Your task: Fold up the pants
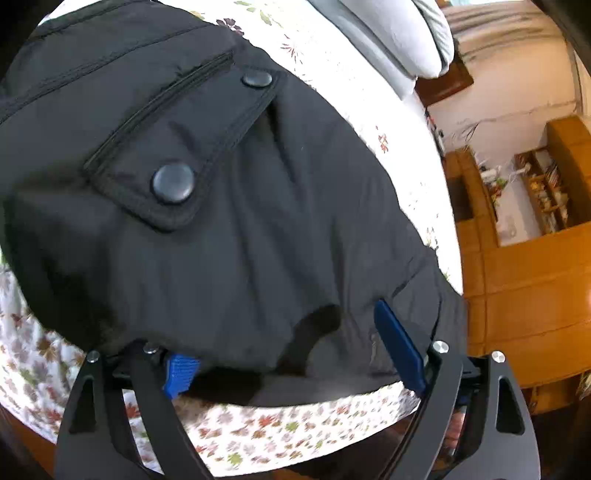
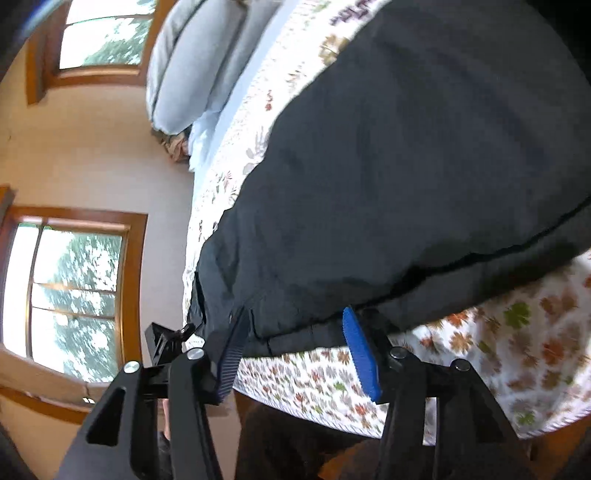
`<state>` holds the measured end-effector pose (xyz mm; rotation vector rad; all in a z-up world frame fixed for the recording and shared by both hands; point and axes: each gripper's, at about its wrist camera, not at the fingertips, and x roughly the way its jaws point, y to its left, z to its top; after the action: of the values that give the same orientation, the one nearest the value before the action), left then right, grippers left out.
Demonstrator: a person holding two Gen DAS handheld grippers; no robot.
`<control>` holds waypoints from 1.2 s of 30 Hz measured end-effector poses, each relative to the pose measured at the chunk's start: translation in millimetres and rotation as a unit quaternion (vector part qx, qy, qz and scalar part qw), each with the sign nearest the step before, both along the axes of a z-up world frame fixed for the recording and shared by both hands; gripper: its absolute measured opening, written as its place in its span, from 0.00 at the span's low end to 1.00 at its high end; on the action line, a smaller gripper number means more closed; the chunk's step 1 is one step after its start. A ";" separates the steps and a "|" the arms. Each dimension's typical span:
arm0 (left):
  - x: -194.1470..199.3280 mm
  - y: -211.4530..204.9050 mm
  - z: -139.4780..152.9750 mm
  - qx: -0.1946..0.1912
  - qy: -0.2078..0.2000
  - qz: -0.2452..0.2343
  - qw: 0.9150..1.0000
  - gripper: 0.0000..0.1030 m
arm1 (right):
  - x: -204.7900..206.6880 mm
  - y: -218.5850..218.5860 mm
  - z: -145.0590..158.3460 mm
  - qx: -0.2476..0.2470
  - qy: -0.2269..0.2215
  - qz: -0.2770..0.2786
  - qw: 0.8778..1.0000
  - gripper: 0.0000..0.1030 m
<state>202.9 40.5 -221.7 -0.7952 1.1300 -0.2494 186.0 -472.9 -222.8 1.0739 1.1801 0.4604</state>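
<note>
Black pants [image 1: 229, 229] lie on a floral bed sheet [image 1: 280, 435]. A pocket flap with two snap buttons [image 1: 173, 183] faces up in the left wrist view. My left gripper [image 1: 288, 354] is open, its blue pads [image 1: 399, 350] spread wide with the pants' near edge between them. In the right wrist view the pants [image 2: 388, 184] fill the upper right. My right gripper [image 2: 291, 347] is open, its blue pads [image 2: 360, 354] straddling the hem of the pants near the bed's edge.
Grey pillows [image 1: 399, 33] lie at the bed's head, also in the right wrist view [image 2: 192, 62]. Wooden shelving [image 1: 524, 229] stands beside the bed. Windows [image 2: 70, 295] and a wall are on the other side. The bed's edge [image 2: 332, 417] is just under the right gripper.
</note>
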 end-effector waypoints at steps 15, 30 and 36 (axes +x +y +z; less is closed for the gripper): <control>4.6 -9.5 1.6 0.046 0.007 0.036 0.998 0.39 | 7.0 1.4 -17.1 -0.004 0.017 -0.059 0.998 0.18; -24.2 -0.8 3.4 0.069 0.008 0.040 0.997 0.24 | -4.9 3.8 -15.7 -0.034 0.022 0.005 0.999 0.18; -52.6 5.5 38.5 0.135 -0.017 0.060 0.989 0.73 | -40.1 -46.2 25.1 -0.071 -0.020 -0.016 0.997 0.41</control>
<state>150.3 46.0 -183.2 -0.6124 1.0535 -0.0074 146.0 -519.1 -197.7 0.9561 1.1412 0.3663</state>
